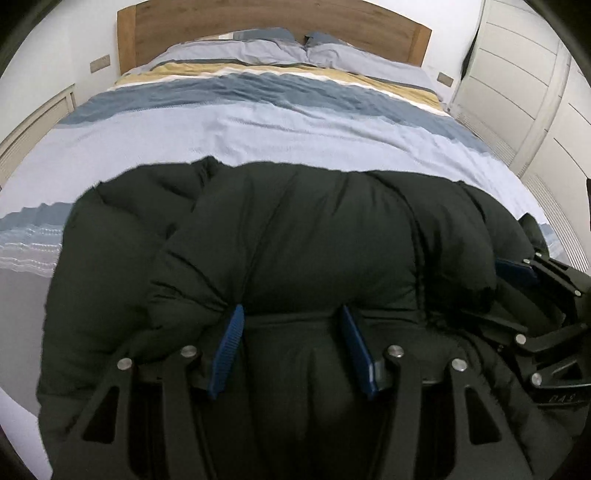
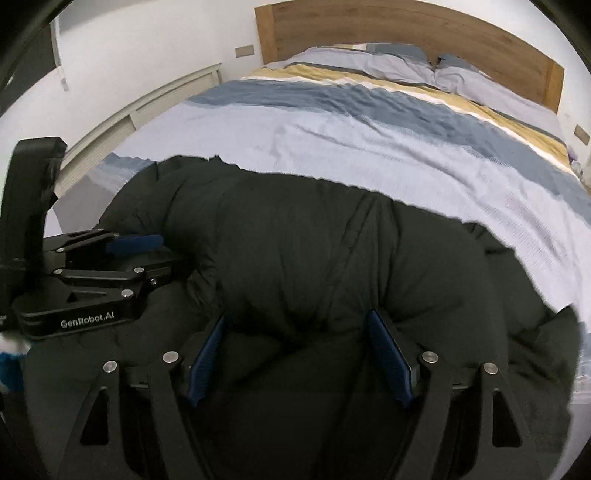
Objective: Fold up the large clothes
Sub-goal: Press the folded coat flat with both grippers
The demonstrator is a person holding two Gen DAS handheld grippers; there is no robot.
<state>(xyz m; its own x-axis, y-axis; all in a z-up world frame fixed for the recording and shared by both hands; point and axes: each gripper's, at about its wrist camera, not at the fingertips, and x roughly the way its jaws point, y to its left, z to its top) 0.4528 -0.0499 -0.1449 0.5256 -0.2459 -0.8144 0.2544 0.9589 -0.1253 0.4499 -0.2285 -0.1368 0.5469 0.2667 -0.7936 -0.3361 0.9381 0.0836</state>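
One bulky dark green puffer jacket point(image 1: 295, 240) lies at the bed's point(image 1: 258, 129) foot edge; soft, springy, slippery. Left gripper point(image 1: 291, 347) and right gripper point(image 2: 299, 350) stand apart, astride its padded fold; pinch seams.

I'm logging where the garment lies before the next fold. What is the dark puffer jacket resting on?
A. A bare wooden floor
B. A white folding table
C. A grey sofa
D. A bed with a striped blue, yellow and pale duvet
D: the dark puffer jacket is bunched on the near part of the striped duvet, with pillows and a wooden headboard beyond it.
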